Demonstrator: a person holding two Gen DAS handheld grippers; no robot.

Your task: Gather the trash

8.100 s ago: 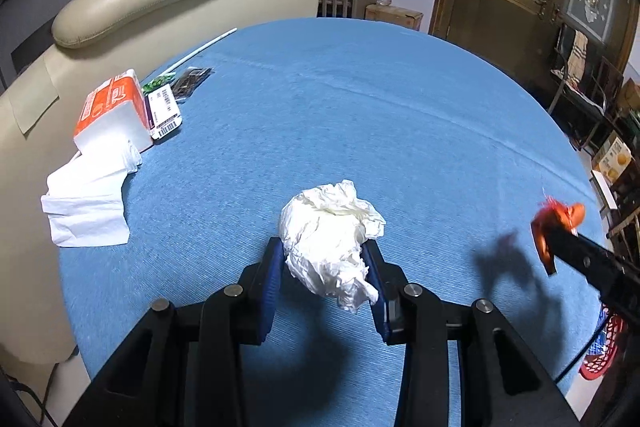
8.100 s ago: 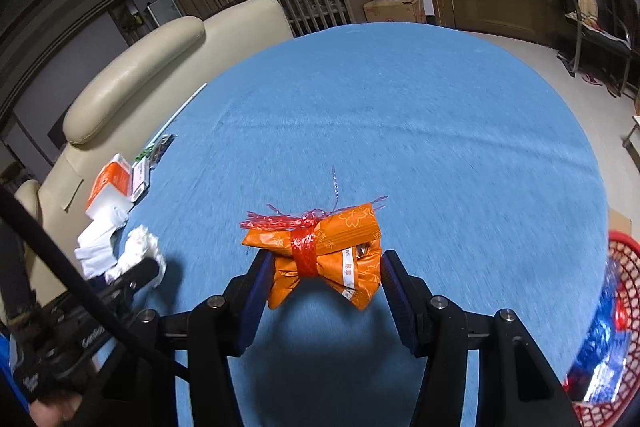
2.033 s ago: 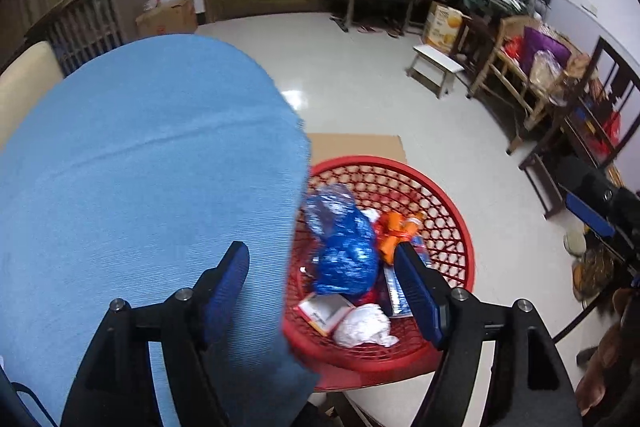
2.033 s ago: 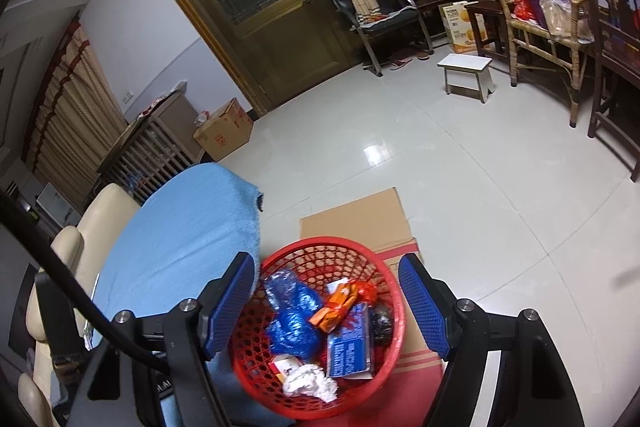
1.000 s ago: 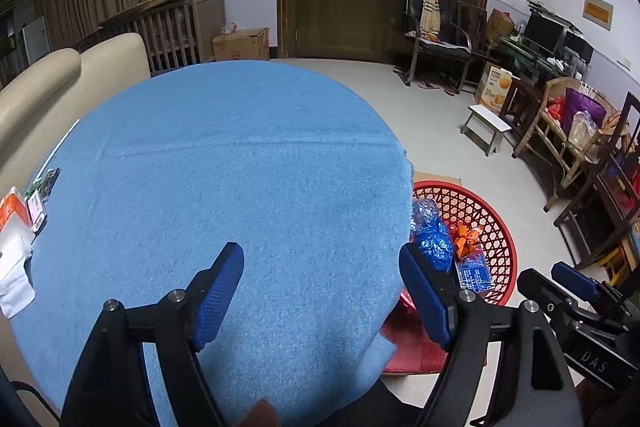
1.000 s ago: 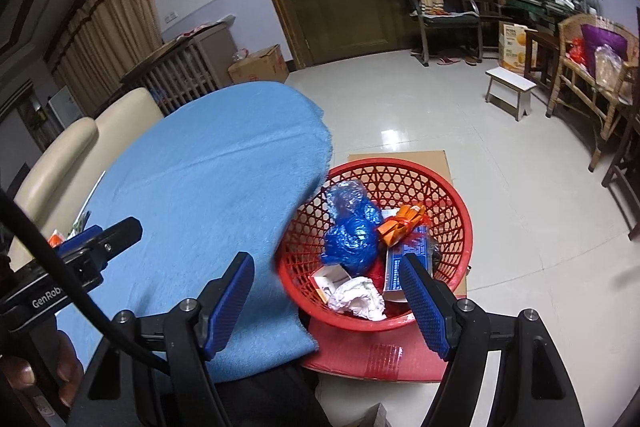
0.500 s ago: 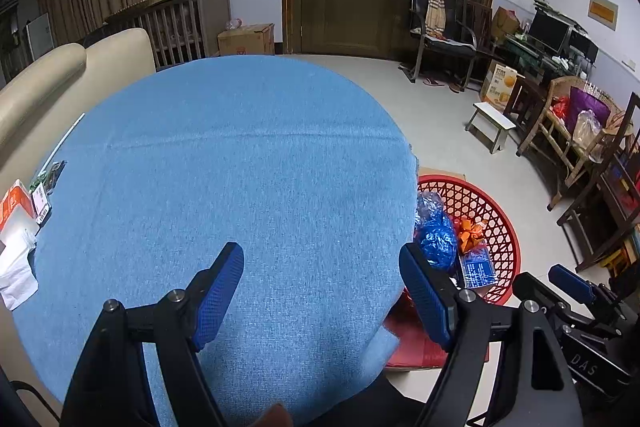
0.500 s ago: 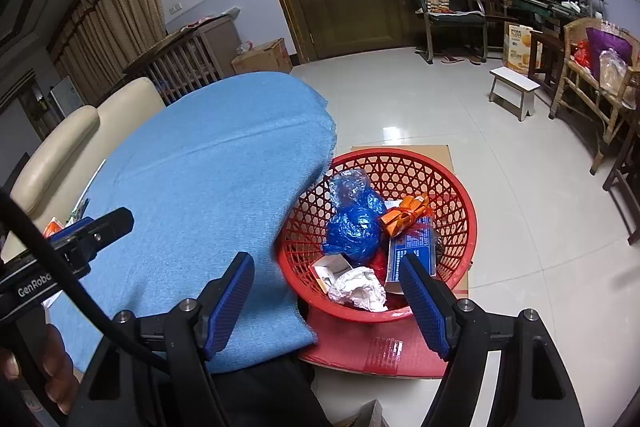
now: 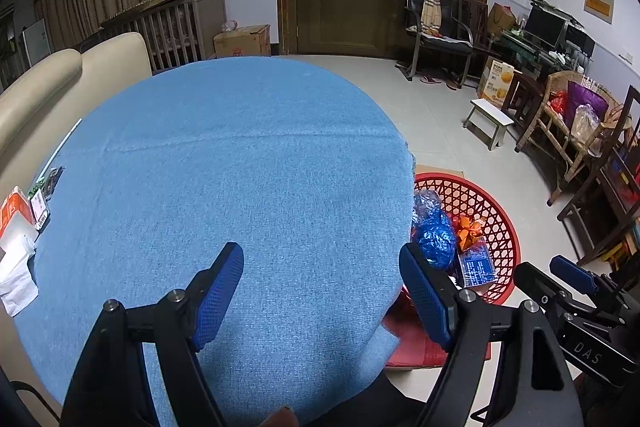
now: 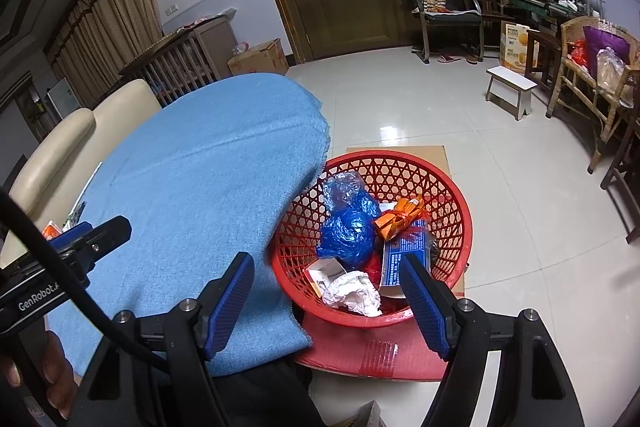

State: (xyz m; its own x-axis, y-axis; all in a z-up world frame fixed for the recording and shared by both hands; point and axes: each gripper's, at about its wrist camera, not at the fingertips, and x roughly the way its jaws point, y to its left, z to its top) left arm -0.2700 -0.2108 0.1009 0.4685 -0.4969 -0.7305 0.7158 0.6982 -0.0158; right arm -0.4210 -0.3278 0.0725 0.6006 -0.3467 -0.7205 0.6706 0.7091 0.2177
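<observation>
Left gripper (image 9: 322,287): jaws apart, empty.
Right gripper (image 10: 326,297): jaws apart, empty.
Basket (image 10: 452,187): on floor, holds collected trash.
Remaining tissue pile (image 9: 16,267): nine o'clock of left gripper, nearer arm.

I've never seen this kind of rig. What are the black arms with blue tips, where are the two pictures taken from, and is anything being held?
No robot here: a person holds a two-finger claw in each hand, with a fisheye camera on each looking along its fingers. The left claw hangs over the blue tablecloth; the right claw points at the red basket on the floor. Both claws are open and hold nothing. In the basket lie a blue bag, an orange wrapper and a crumpled tissue. A tissue pack sits at the table's left edge.
</observation>
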